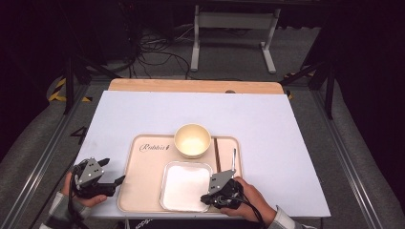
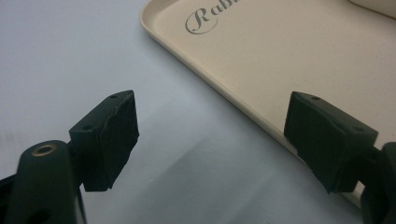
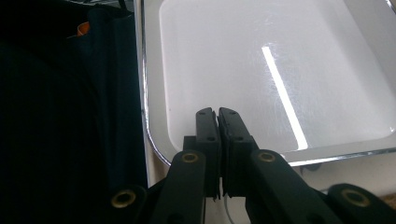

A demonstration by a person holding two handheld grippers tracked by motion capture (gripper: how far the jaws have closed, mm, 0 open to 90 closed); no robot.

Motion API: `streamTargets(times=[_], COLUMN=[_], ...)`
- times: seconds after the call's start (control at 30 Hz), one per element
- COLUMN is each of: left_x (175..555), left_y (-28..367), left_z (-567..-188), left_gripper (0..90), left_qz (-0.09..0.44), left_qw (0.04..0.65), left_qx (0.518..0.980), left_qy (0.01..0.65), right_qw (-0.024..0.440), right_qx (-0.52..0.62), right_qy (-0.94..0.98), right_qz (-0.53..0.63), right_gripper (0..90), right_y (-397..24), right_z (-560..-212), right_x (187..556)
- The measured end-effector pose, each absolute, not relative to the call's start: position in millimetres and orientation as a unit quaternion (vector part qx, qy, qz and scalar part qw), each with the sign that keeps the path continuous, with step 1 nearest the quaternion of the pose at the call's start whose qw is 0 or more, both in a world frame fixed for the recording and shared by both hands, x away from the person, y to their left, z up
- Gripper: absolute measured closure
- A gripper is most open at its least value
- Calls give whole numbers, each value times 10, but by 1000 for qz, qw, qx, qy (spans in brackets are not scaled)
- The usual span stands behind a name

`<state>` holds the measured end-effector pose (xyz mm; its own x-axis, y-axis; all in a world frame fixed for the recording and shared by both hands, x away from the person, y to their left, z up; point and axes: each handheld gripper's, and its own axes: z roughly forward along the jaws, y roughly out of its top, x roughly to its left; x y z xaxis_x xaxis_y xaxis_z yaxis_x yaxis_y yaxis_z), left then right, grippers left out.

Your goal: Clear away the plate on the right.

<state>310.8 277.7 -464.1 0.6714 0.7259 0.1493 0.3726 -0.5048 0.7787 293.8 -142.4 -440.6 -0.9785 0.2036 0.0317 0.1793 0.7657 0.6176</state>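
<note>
My right gripper [image 3: 218, 114] sits pinched closed, gripping nothing, over the near rim of the white square dish [image 1: 184, 183] on the beige tray [image 1: 143, 183], left gripper [image 2: 210, 135] gaping wide beside the tray's left edge

Round cream bowl [image 1: 192, 140], utensil [image 1: 234, 159], white tabletop [image 1: 157, 114]

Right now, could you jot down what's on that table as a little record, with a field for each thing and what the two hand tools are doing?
surface: white table
tray: beige tray, near edge, script lettering
bowl: cream bowl, empty, at the tray's far side
dish: white square dish, empty, on the tray
utensil: slim metal utensil in the tray's right slot
left gripper: jaws wide apart over the tray's left edge, nothing between
right gripper: jaws together at the dish's rim
</note>
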Motion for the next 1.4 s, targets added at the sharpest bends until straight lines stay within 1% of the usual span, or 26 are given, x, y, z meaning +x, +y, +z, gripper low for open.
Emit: streamTargets(times=[0.23, 0.47, 0.83, 0.9, 0.93, 1.0, 1.17, 1.27, 1.4], left_x=[3109, 3111, 3119, 3121, 3124, 3126, 3134, 3140, 3151], left_y=[2777, 2770, 2759, 2759, 2756, 2756, 2753, 2743, 2730], left_z=[-4645, -4645, -4649, -4650, -4648, -4649, -4651, -4650, -4655], left_gripper=[187, 187, 188, 188, 188, 188, 188, 188, 188], left_qz=[236, 235, 234, 234, 232, 232, 233, 232, 230], left_qw=[373, 374, 373, 374, 374, 375, 374, 373, 371], left_qx=[834, 834, 836, 836, 836, 836, 836, 837, 839], left_qy=[330, 330, 326, 327, 327, 326, 327, 327, 325], right_qw=[20, 34, 86, 89, 103, 106, 135, 157, 168], right_qx=[103, 119, 139, 142, 152, 155, 179, 184, 205], right_qy=[940, 930, 915, 914, 909, 907, 891, 889, 880], right_qz=[324, 346, 368, 370, 375, 378, 394, 388, 395], right_gripper=[873, 856, 808, 797, 777, 766, 726, 723, 717], right_y=[-1492, -1588, -1745, -1764, -1813, -1841, -2006, -2091, -2260], right_z=[-4410, -4347, -4218, -4206, -4176, -4160, -4084, -4071, -4053], right_x=[2929, 2945, 3020, 3031, 3055, 3068, 3137, 3165, 3209])
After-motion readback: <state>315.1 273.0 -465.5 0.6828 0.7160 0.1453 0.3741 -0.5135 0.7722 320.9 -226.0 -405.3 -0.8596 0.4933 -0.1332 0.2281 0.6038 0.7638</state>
